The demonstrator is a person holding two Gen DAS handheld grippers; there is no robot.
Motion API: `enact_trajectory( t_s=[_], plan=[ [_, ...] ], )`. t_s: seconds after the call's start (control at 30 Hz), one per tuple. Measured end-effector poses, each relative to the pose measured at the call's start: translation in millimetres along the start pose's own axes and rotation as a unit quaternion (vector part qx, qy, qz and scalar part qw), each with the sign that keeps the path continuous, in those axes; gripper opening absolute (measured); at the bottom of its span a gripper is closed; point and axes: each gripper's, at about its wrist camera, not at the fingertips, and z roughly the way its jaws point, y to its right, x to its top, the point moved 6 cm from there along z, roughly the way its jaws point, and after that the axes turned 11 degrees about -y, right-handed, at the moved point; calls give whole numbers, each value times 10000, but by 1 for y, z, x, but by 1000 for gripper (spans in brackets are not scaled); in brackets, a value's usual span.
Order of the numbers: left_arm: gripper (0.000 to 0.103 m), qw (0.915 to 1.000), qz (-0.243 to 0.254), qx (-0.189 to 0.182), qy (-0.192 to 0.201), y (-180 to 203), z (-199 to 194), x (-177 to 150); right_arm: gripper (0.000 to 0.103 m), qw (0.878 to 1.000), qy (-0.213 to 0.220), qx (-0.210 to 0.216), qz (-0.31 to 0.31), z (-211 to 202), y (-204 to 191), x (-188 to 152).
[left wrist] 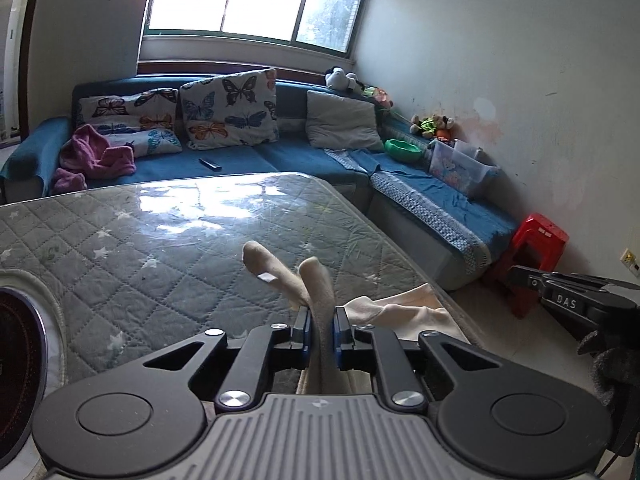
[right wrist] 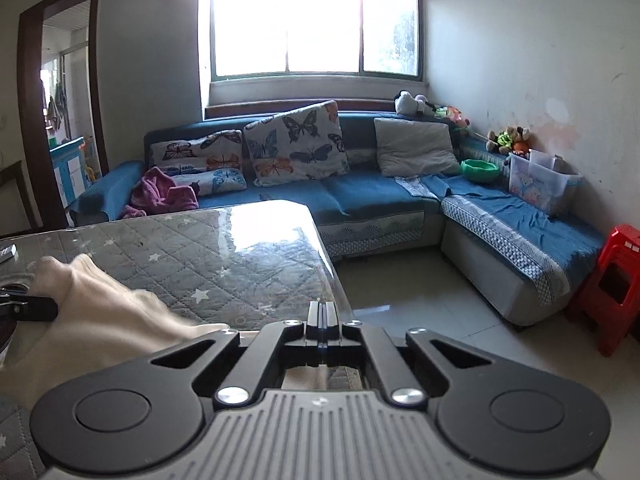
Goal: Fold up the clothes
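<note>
A cream garment [left wrist: 280, 276] is bunched between the blue pads of my left gripper [left wrist: 320, 312], which is shut on it; two rolled ends stick up past the fingertips. More of the cloth [left wrist: 404, 312] trails right over the edge of the quilted, glass-topped table [left wrist: 120, 232]. In the right wrist view the garment [right wrist: 104, 308] runs from the left gripper [right wrist: 28, 304] down under my right gripper [right wrist: 320, 308]. Its jaws are pressed together, with cream folds showing just behind them. The right gripper [left wrist: 520, 276] also shows at the right edge of the left wrist view.
A blue corner sofa [right wrist: 368, 196] with butterfly cushions, a pink cloth [right wrist: 164, 196], a green bowl [right wrist: 480, 170] and a plastic box [right wrist: 540, 188] wraps the table's far side. A red stool [right wrist: 612, 280] stands on the tiled floor. A round dark object [left wrist: 16, 360] sits at the table's left.
</note>
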Motion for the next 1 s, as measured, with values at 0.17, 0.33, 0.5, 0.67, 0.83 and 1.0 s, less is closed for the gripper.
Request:
enact_trajectory(
  t_s=[0.17,0.33,0.5,0.67,0.83,1.0],
  plan=[
    [11,9999,-70,82,-98,-8,5,-4,4,9997,-244,68,59,12,1,-11],
    [11,9998,-117,129,-116,-15,9,-5,11,9981,-539,234,202,34,1,-26],
    [11,9993,-218,186,-233,-25,17,-10,32,9953,-812,434,301,60,-2,-35],
    [11,9989,-279,243,-293,-33,20,-12,34,9910,-1061,584,571,88,3,-43],
    [11,9990,-255,224,-304,-33,21,-13,13,9889,-1058,802,668,94,4,-46],
    [11,9990,-272,184,-301,-31,18,-17,8,9932,-814,687,462,73,-3,-40]
  ],
)
